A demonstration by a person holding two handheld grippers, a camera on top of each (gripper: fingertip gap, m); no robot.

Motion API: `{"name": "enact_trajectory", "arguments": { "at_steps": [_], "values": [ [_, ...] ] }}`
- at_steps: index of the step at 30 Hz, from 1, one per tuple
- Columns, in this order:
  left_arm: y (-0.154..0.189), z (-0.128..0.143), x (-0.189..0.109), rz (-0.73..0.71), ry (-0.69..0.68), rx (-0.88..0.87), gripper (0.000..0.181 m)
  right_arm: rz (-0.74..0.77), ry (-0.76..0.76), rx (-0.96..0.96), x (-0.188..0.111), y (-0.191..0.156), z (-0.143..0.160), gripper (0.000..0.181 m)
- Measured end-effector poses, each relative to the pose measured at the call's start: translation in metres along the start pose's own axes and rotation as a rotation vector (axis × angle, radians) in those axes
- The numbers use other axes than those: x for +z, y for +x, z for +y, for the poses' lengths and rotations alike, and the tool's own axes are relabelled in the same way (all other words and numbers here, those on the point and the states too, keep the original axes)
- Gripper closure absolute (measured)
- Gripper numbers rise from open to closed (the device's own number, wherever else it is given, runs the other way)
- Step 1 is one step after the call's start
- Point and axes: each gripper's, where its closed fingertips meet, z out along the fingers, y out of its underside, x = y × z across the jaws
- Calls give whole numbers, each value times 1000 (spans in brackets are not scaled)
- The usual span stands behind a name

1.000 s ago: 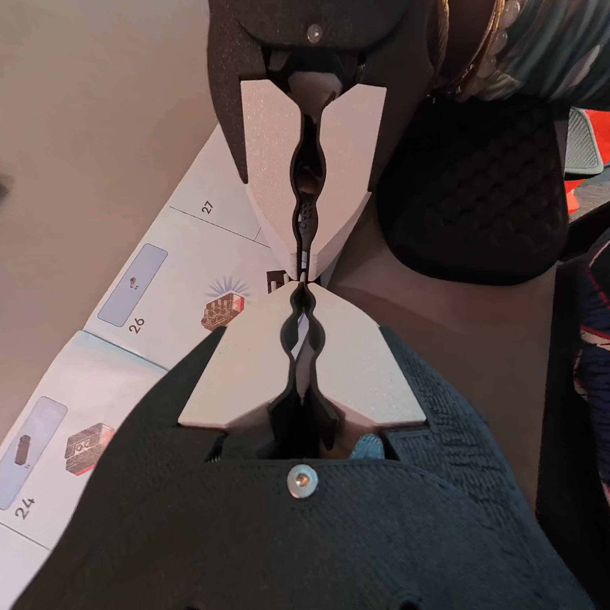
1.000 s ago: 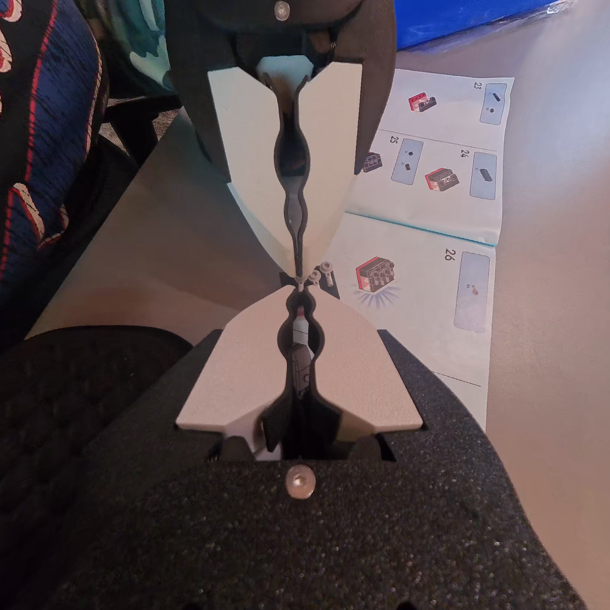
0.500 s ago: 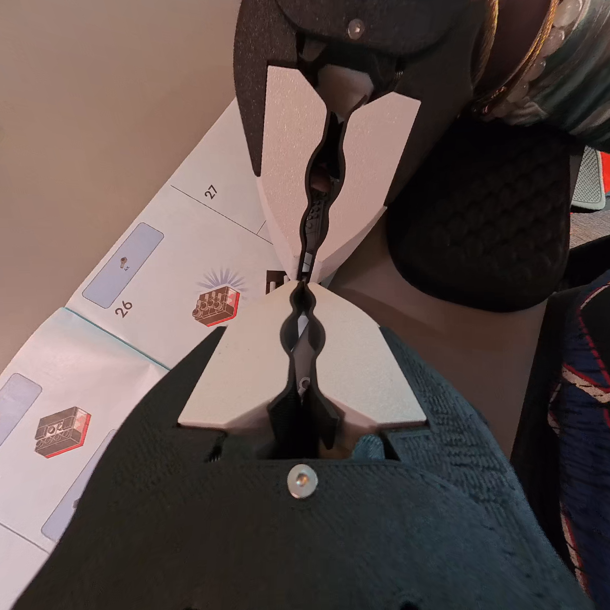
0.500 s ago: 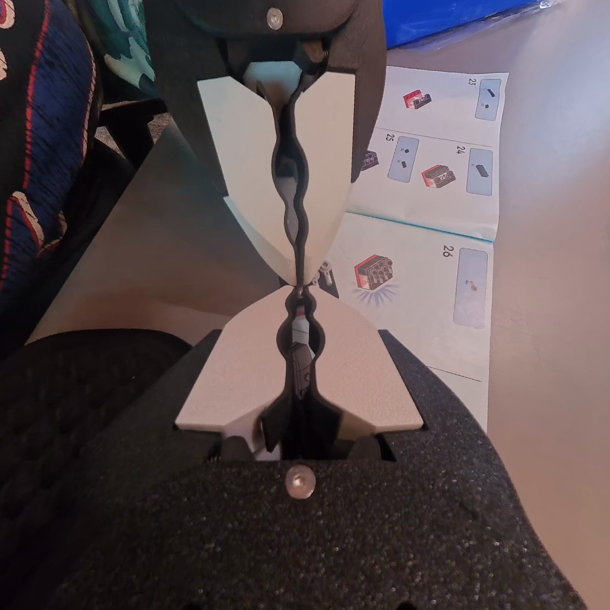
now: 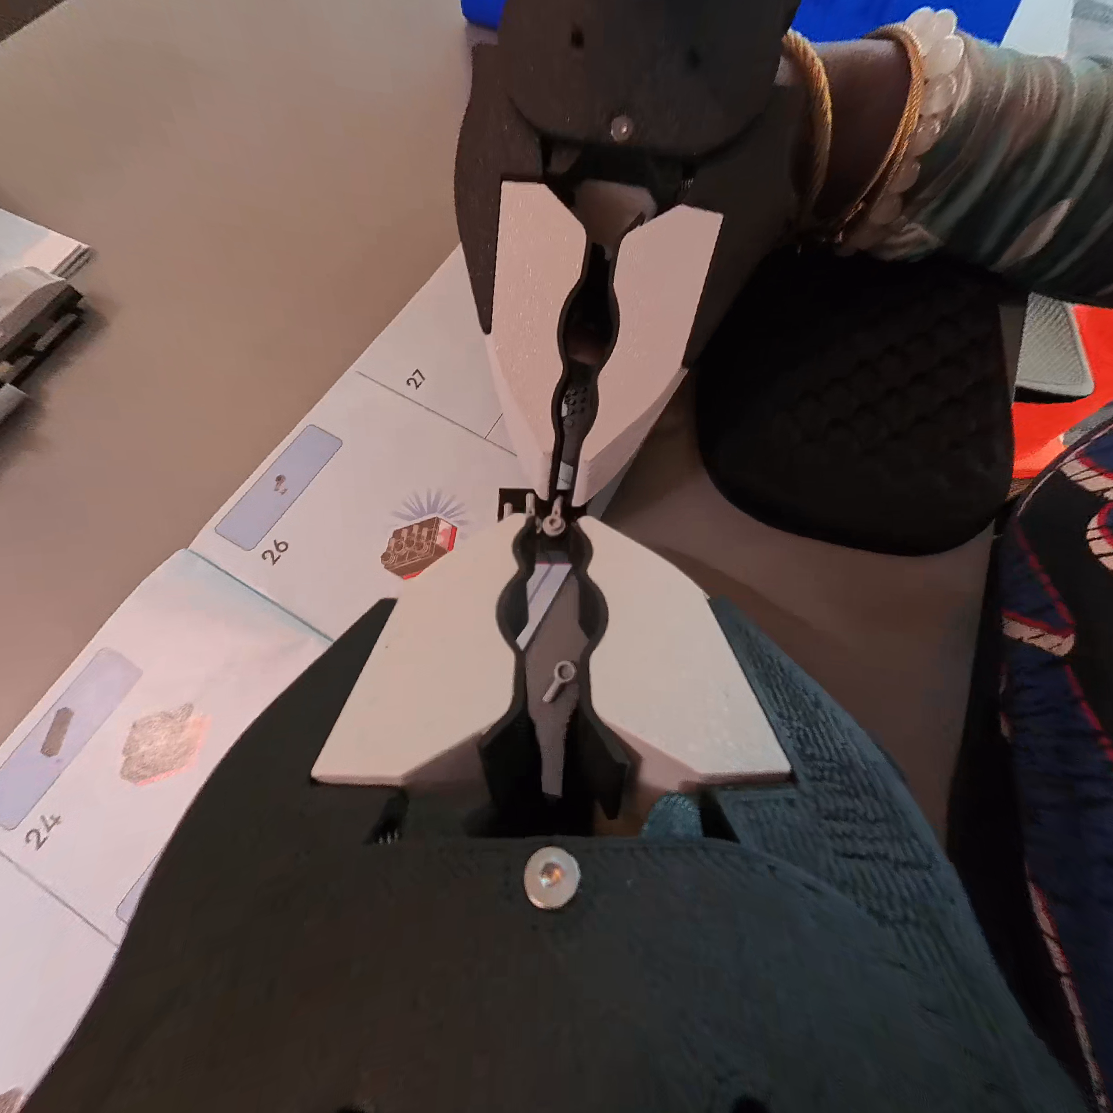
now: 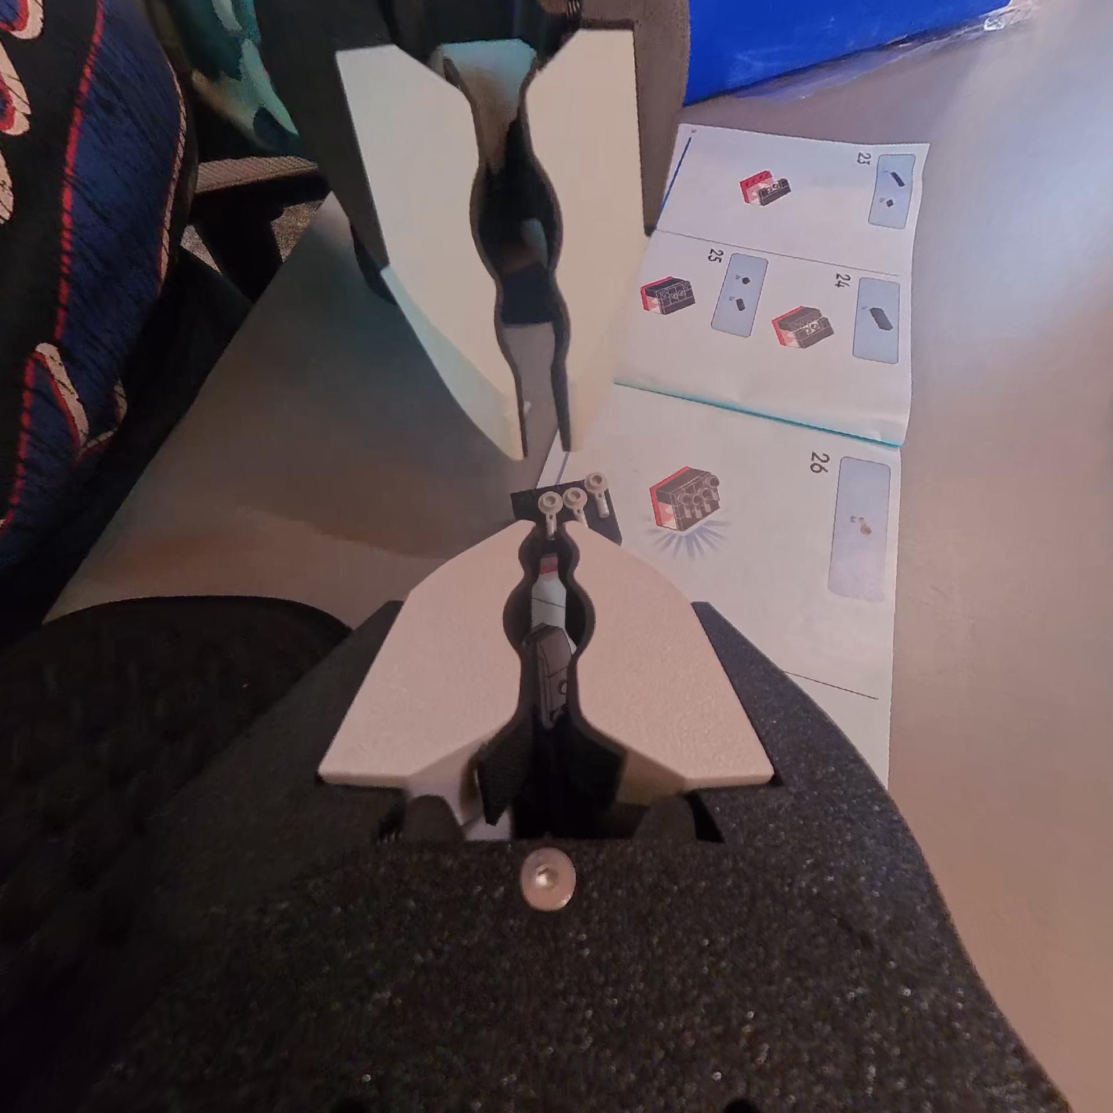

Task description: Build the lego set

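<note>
A black block (image 6: 527, 505) with pegs is clamped in the right claw (image 6: 551, 530) above the booklet (image 6: 783, 572); the left claw (image 5: 549, 530) is slightly apart.

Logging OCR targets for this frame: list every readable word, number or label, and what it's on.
Instruction booklet: printed step numbers beside each build panel, legible in both views. I don't quote writing, so no transcription.
Part call-out boxes on the booklet: tiny count marks, too small to read.
Blue box at the table's far edge: no writing visible.
</note>
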Motion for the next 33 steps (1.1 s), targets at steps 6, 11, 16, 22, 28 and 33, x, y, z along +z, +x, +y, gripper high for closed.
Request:
{"name": "enact_trajectory", "arguments": {
  "at_steps": [6, 11, 16, 22, 28, 33],
  "values": [
    [-4, 6, 5, -35, -38, 9, 162, 10, -2, -12, 0, 1, 0, 176],
    [-11, 9, 6, -74, -48, -12, 124, 36, 40, -29, -7, 5, -5, 168],
    [-3, 22, 15, 35, -143, -22, 122, -4, -8, 23, -5, 11, -1, 142],
    [-2, 25, 19, 65, -175, -19, 128, -128, -35, 52, 4, 8, 3, 146],
    [-3, 27, 21, 57, -188, -11, 141, -181, -30, 54, 2, 4, 4, 157],
    [-3, 27, 22, 70, -188, -20, 144, -179, -34, 60, 1, 4, 4, 157]
  ]
}}
